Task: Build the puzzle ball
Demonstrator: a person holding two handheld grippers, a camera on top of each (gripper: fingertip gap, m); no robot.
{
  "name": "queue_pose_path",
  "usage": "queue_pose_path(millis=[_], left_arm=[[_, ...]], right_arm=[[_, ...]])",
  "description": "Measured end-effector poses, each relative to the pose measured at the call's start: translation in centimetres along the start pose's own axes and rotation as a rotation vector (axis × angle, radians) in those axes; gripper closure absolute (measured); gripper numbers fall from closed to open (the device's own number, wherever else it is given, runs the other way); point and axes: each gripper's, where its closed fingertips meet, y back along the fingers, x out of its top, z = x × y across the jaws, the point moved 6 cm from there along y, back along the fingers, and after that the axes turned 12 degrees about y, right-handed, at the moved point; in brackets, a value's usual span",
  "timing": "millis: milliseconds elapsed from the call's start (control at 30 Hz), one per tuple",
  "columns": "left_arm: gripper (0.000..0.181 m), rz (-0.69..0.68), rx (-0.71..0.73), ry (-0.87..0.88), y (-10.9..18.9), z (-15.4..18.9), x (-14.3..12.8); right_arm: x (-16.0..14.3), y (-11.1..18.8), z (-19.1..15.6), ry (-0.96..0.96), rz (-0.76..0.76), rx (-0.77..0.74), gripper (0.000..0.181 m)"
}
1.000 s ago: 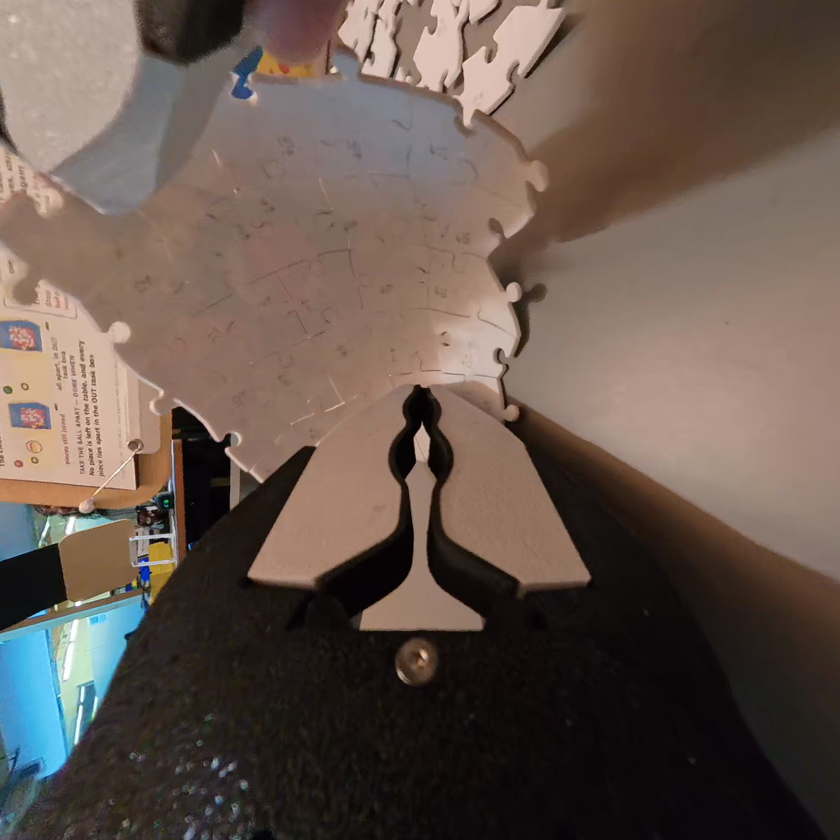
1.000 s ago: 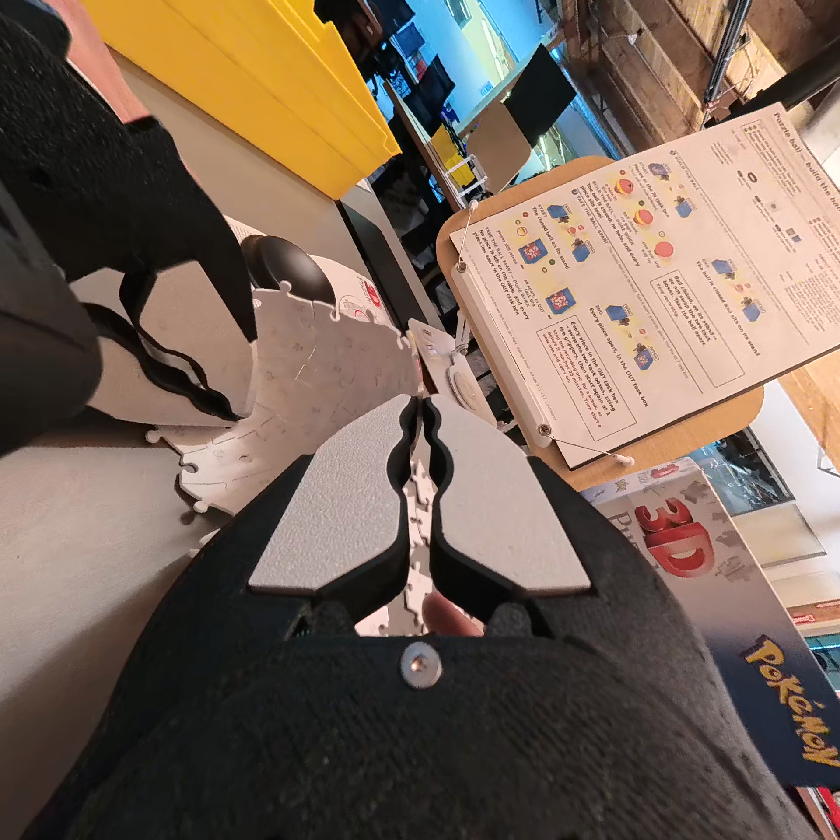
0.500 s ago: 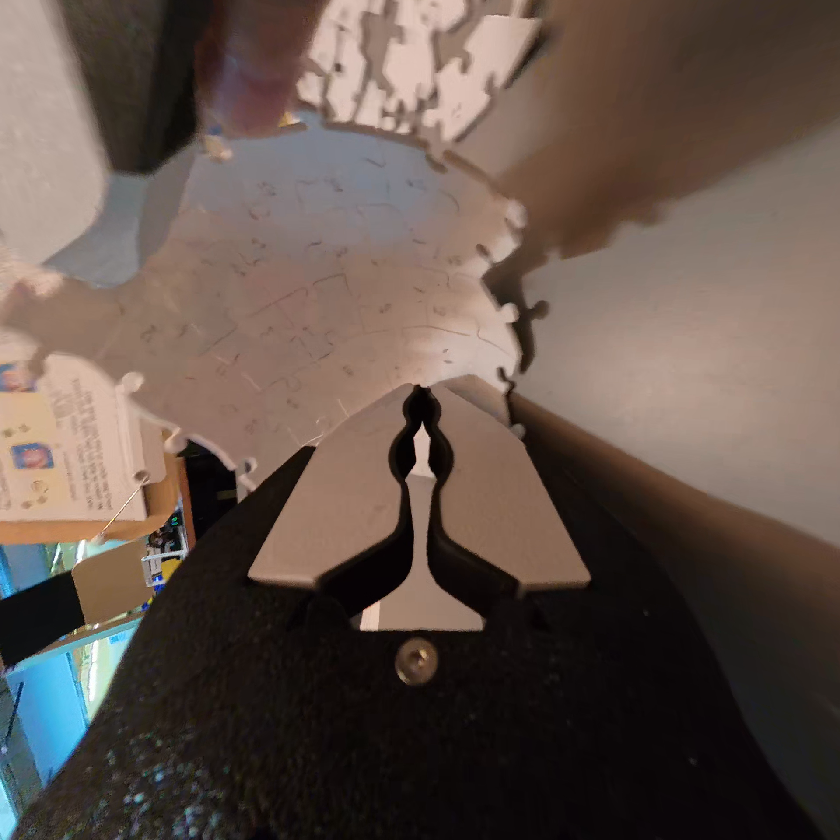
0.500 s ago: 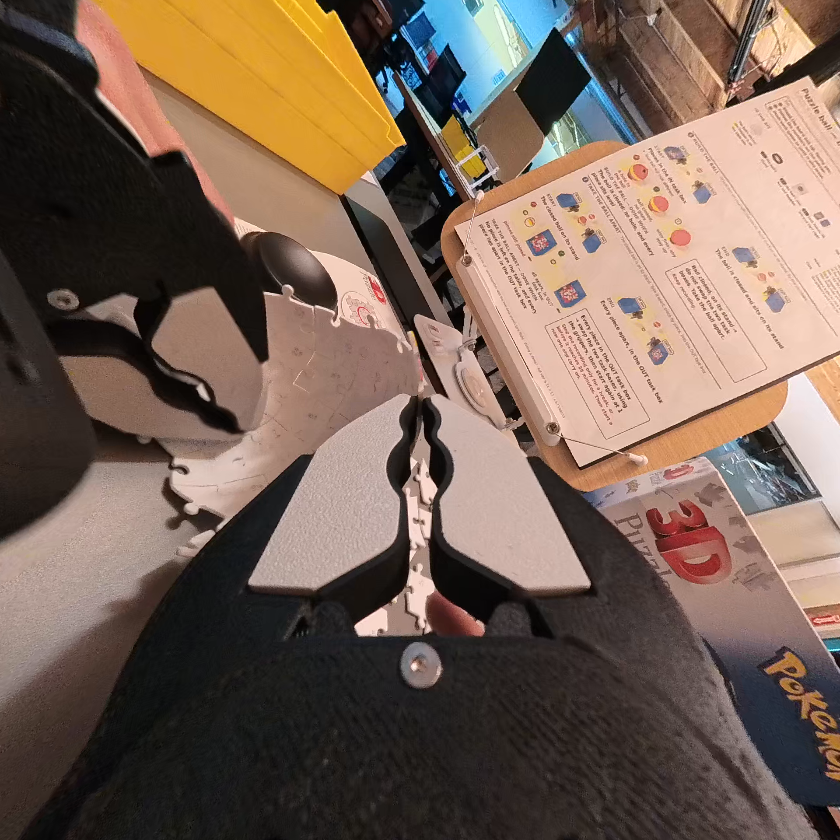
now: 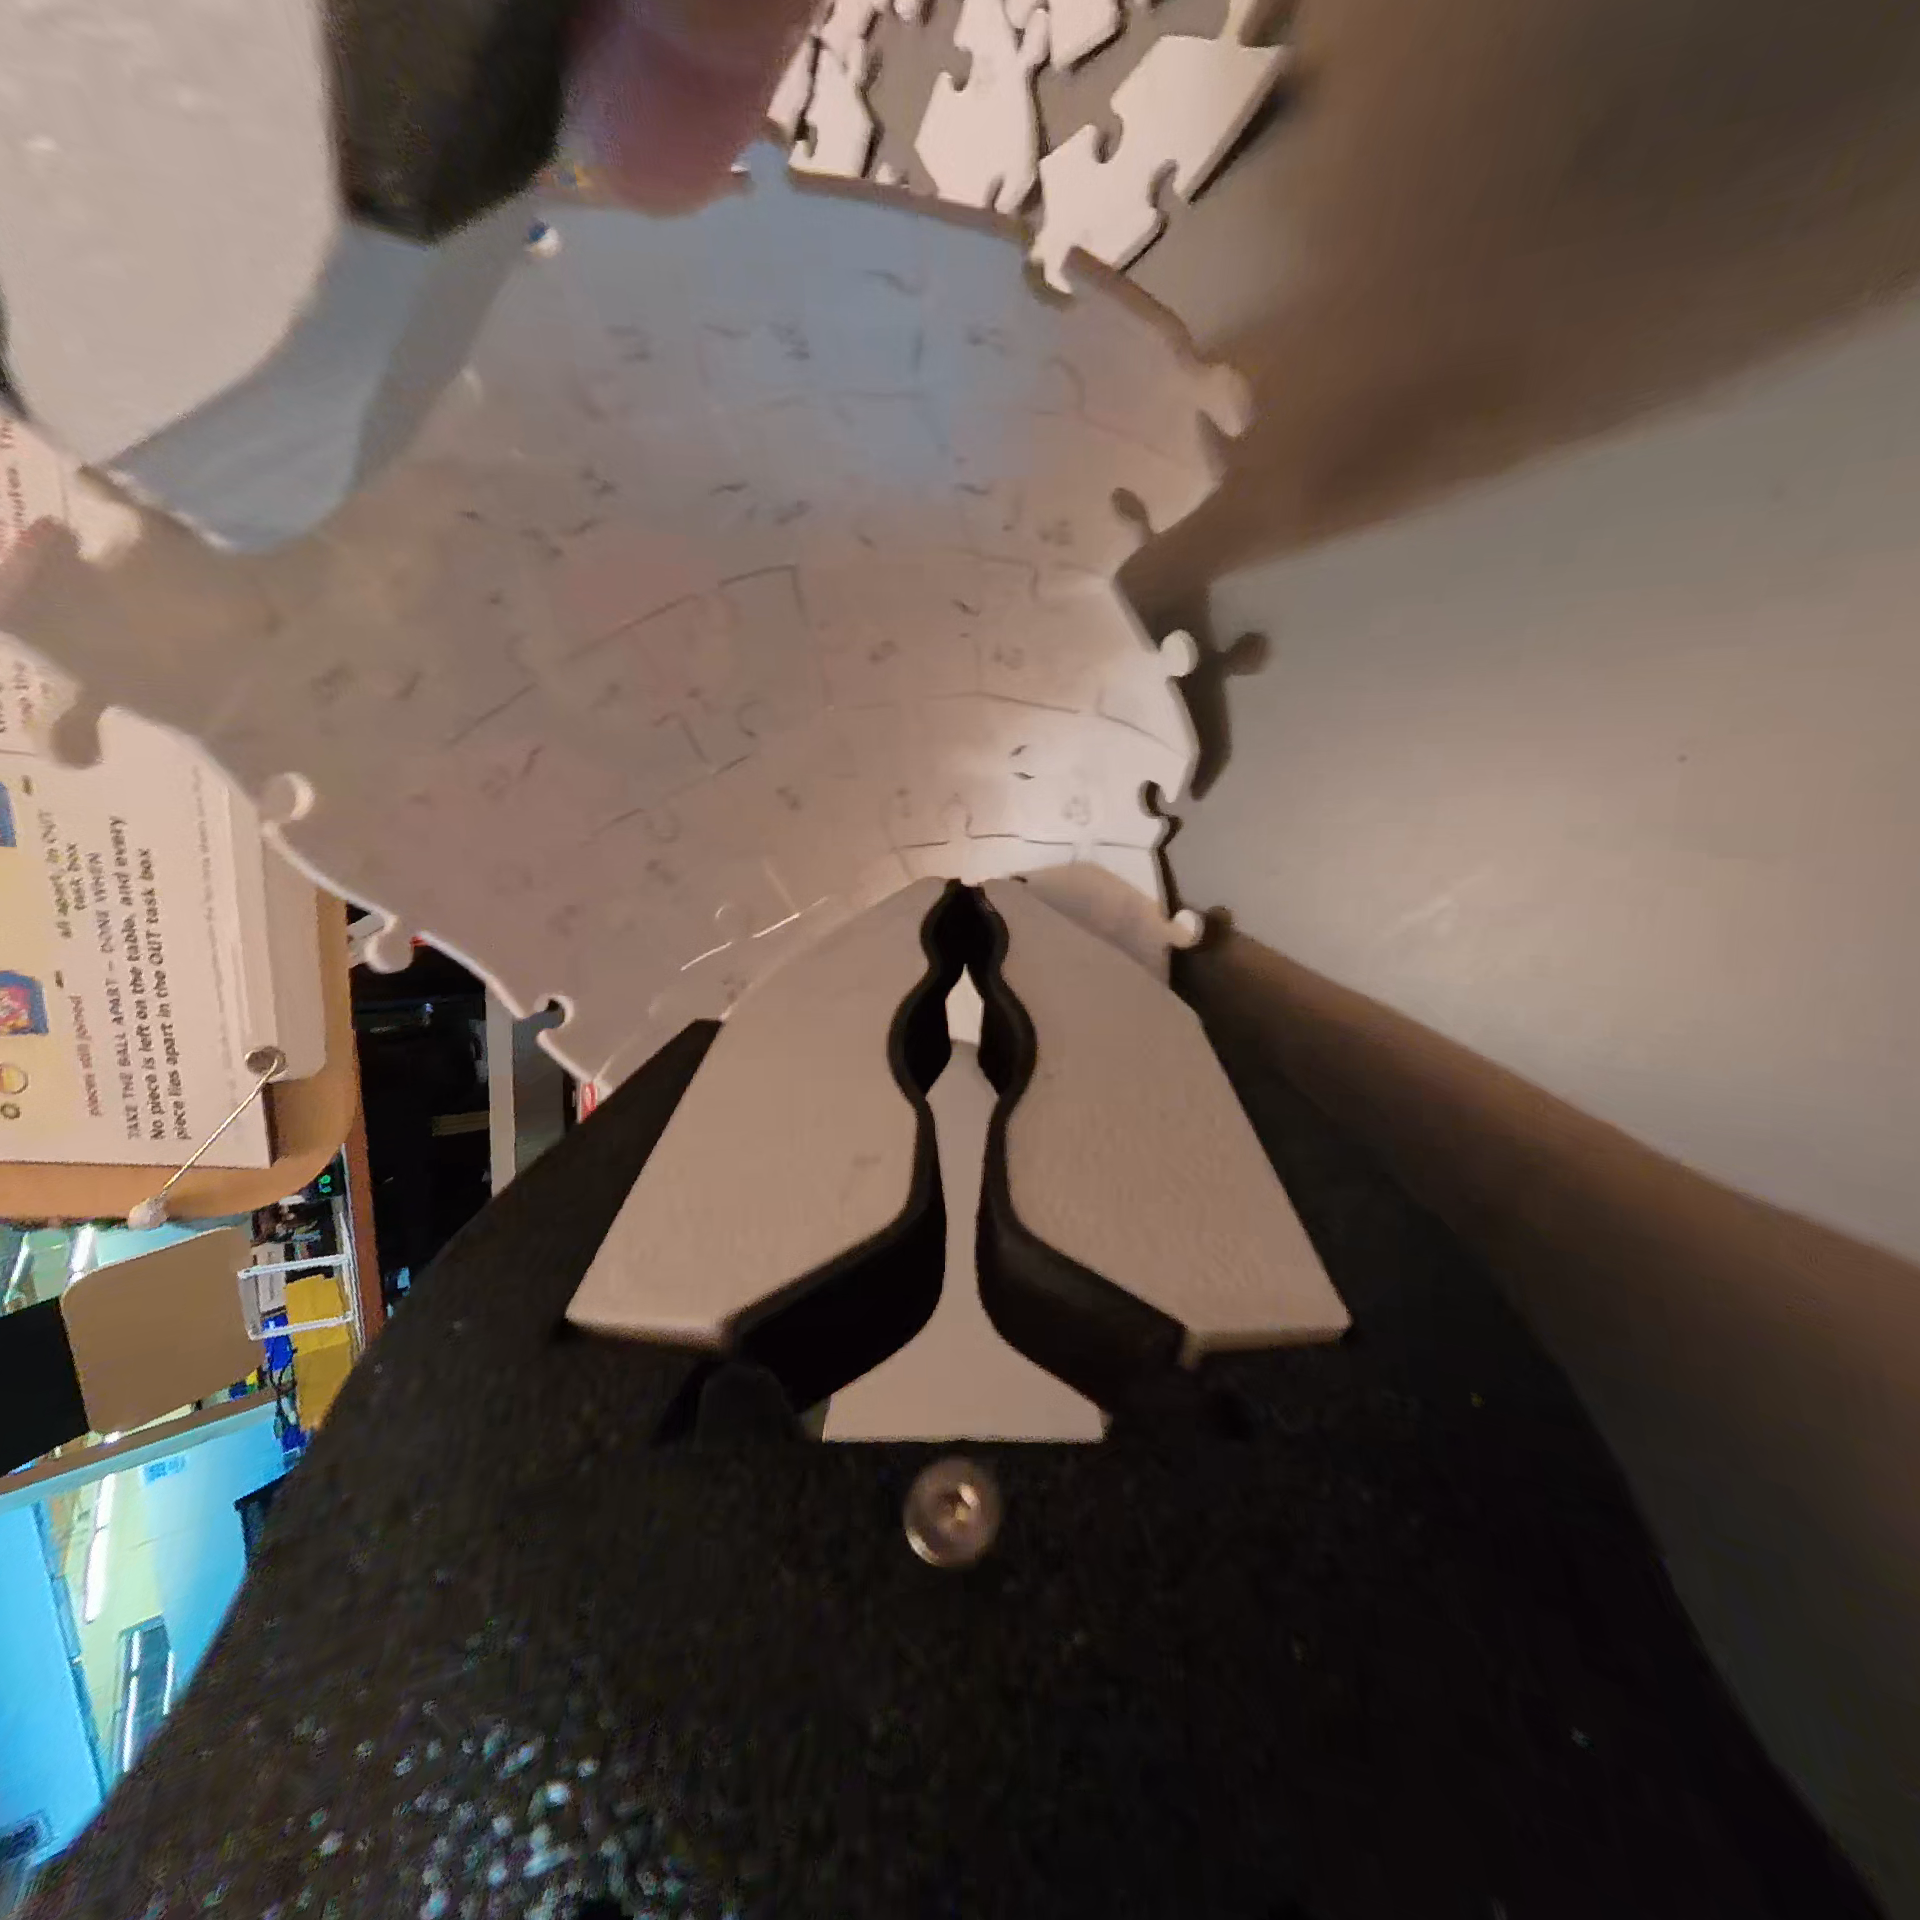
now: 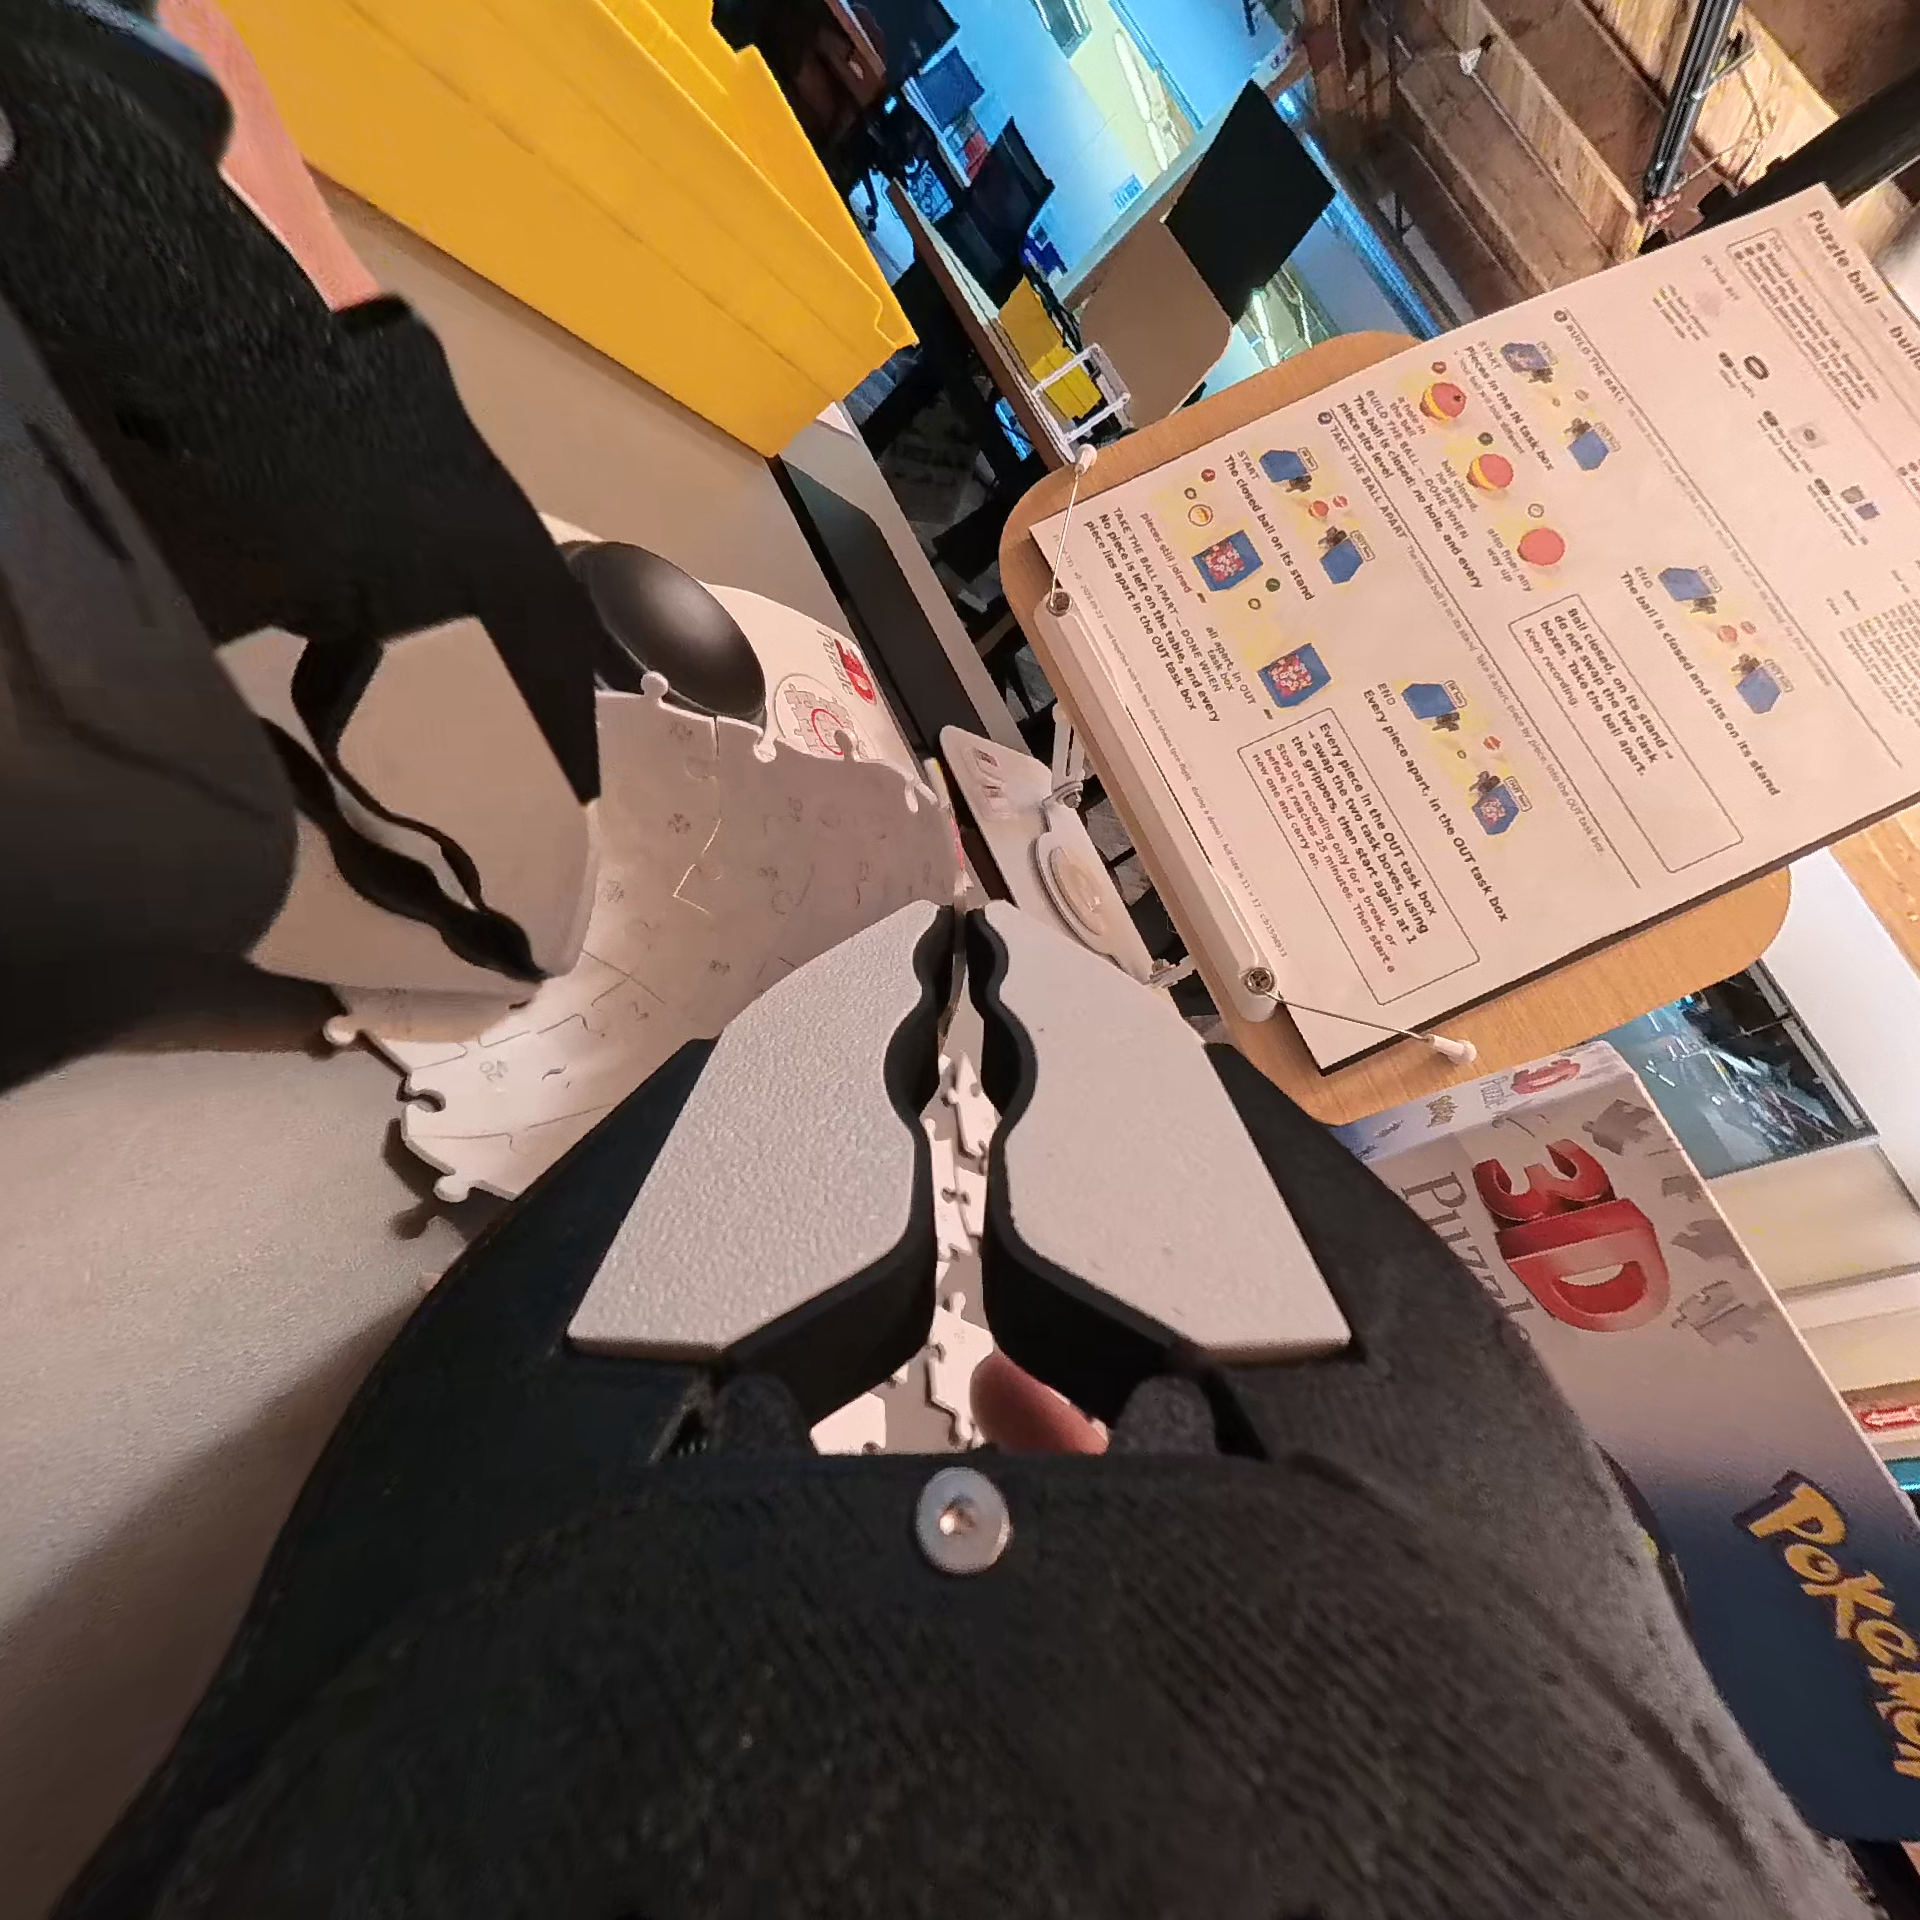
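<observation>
In the left wrist view, my left gripper (image 5: 961,894) is clenched on the lower rim of the curved panel of joined puzzle pieces (image 5: 727,582), its pale inner side facing the camera; the panel stands up from the grey table (image 5: 1558,831), with loose pieces (image 5: 1039,114) lying beyond its top edge. I judge the step in hand to be steadying this shell while the other tool works its far edge, so I would keep the squeeze firm but light, since these pieces look thin and a twist could pop a seam. The top left is a blurred mass of the other gripper and a fingertip, and I cannot tell where it meets the rim. In the right wrist view, my right gripper (image 6: 961,914) has its tips drawn together right at the panel's (image 6: 748,862) near edge; I think it pinches that edge, or a piece being pressed in, but its own fingers (image 6: 790,1101) hide the contact. The left gripper (image 6: 499,956) shows farther off, clamped low on the shell. The black stand (image 6: 675,644) behind it is half covered. The instruction board (image 6: 1455,644) and puzzle box (image 6: 1662,1299) sit to the right, both cut off. I would align tab to notch before pressing.
</observation>
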Motion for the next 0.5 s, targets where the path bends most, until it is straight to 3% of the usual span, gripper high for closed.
queue_pose_path(millis=[500], left_arm=[[0.181,0.024,-0.078,-0.007,-0.47,0.24,0.51]], right_arm=[[-0.09,-0.08,0.10,-0.013,-0.001,0.006,0.179]])
